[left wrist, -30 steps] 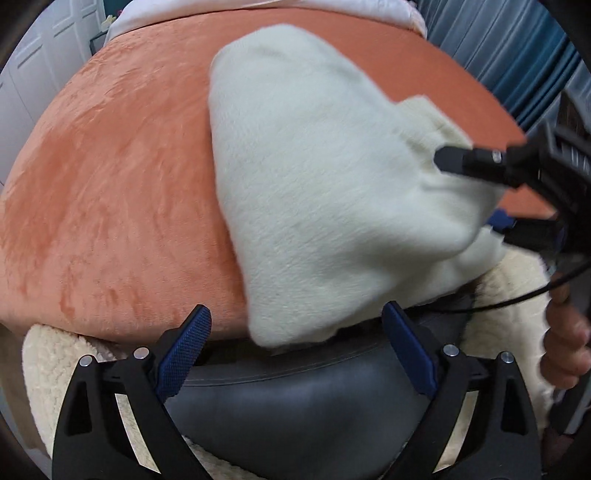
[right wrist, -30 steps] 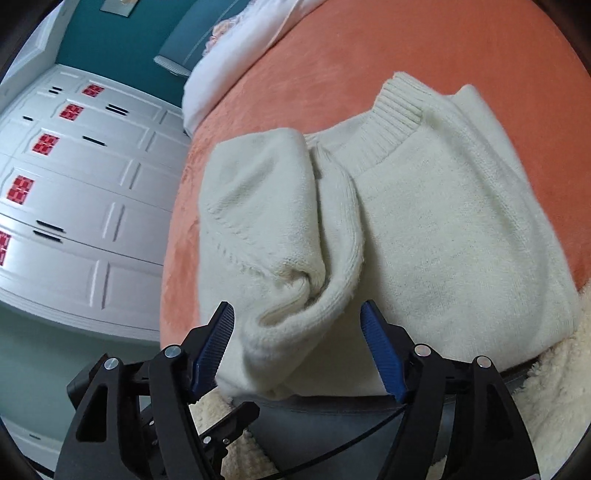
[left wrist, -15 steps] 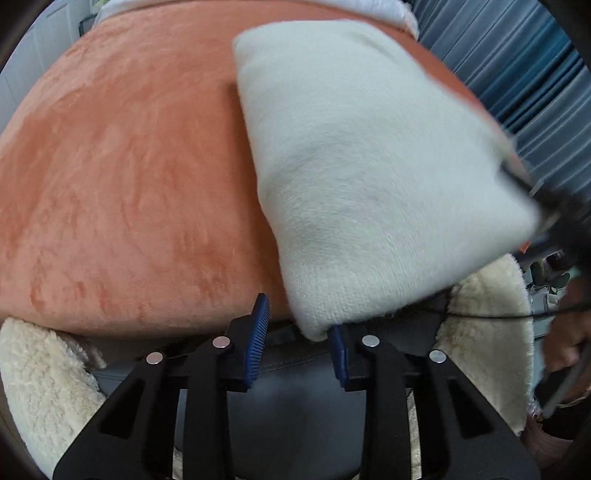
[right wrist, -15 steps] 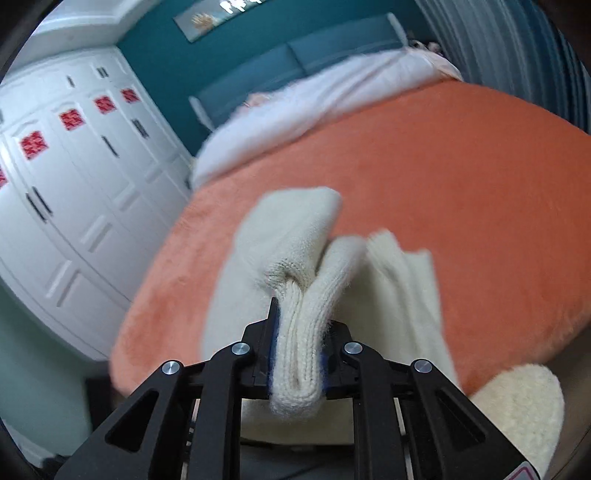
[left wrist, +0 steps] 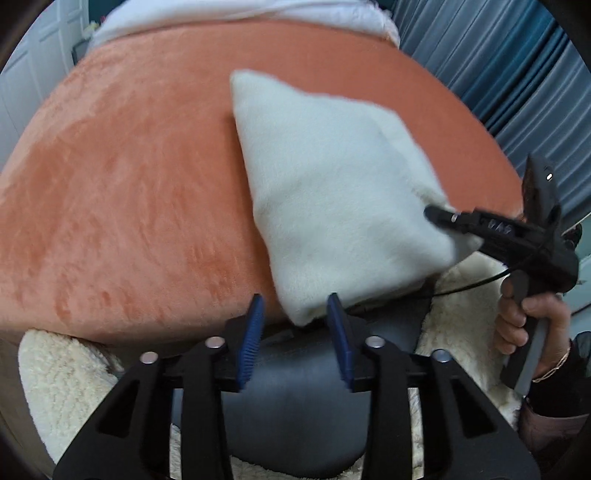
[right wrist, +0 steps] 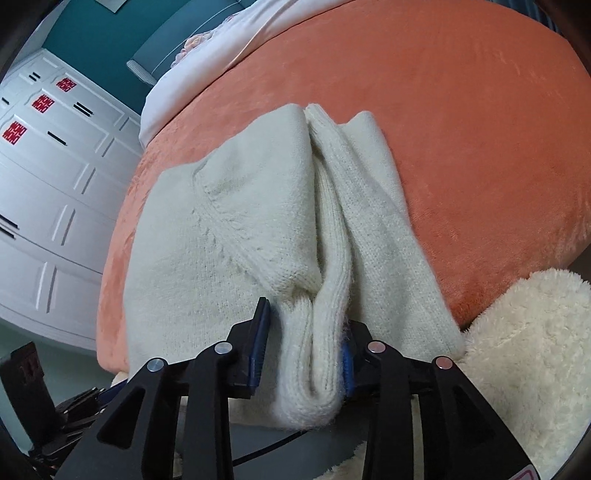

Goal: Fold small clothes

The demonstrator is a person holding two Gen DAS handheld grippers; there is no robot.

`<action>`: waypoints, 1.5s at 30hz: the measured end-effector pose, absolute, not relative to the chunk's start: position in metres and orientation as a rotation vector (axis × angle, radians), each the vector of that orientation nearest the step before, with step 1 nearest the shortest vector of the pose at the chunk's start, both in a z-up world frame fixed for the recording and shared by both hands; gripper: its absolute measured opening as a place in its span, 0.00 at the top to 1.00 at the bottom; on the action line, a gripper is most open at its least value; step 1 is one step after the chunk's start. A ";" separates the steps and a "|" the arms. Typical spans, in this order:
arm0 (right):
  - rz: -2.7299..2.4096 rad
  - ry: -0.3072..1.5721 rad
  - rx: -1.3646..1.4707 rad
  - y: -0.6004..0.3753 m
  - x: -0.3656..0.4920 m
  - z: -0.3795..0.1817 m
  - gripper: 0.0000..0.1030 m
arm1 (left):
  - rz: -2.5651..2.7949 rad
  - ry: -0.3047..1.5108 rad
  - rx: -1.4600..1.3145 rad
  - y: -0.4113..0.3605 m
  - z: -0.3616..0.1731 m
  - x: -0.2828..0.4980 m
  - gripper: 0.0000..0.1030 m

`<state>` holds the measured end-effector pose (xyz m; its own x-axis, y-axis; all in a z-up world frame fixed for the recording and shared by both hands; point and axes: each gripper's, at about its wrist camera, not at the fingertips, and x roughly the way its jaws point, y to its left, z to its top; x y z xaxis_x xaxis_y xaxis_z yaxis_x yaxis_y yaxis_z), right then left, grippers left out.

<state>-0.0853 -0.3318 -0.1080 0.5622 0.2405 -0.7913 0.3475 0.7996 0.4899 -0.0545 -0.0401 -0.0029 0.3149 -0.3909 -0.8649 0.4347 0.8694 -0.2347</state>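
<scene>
A folded cream knit sweater [left wrist: 332, 192] lies on the orange velvet bed cover [left wrist: 129, 184]. In the left wrist view my left gripper [left wrist: 295, 325] is open, its blue pads either side of the sweater's near corner with a gap on the left side. My right gripper [left wrist: 436, 216] shows at the sweater's right edge. In the right wrist view the right gripper [right wrist: 306, 350] holds a bunched fold of the sweater [right wrist: 258, 221] between its pads, with a small gap at the left pad.
A dark grey seat [left wrist: 295, 406] with cream fleece [left wrist: 62, 387] sits at the bed's near edge. White cupboards [right wrist: 44, 184] stand left, blue curtains [left wrist: 498, 74] right, and a white duvet [left wrist: 240, 14] lies at the bed's far end.
The sweater has settled down onto the bed. Both grippers have widened from their tight pinch; the left jaws now stand apart around the corner.
</scene>
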 end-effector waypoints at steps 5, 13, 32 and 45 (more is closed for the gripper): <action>-0.007 0.757 0.572 -0.313 -0.100 -0.039 0.85 | -0.472 0.997 0.060 -0.038 0.031 -0.052 0.51; -0.171 1.045 0.518 -0.340 -0.096 -0.116 0.84 | -0.413 1.073 0.124 -0.063 0.004 -0.024 0.49; 0.059 1.191 0.252 -0.245 -0.068 -0.123 0.85 | -0.281 1.132 0.099 -0.050 -0.004 -0.013 0.46; 0.126 1.108 0.277 -0.234 -0.030 -0.098 0.88 | -0.283 1.155 0.109 -0.051 -0.012 -0.013 0.41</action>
<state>-0.0305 -0.2340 -0.0977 0.4440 0.2372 -0.8640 0.0369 0.9587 0.2821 -0.0125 -0.0508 -0.0120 0.3735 -0.1646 -0.9129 0.2761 0.9593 -0.0600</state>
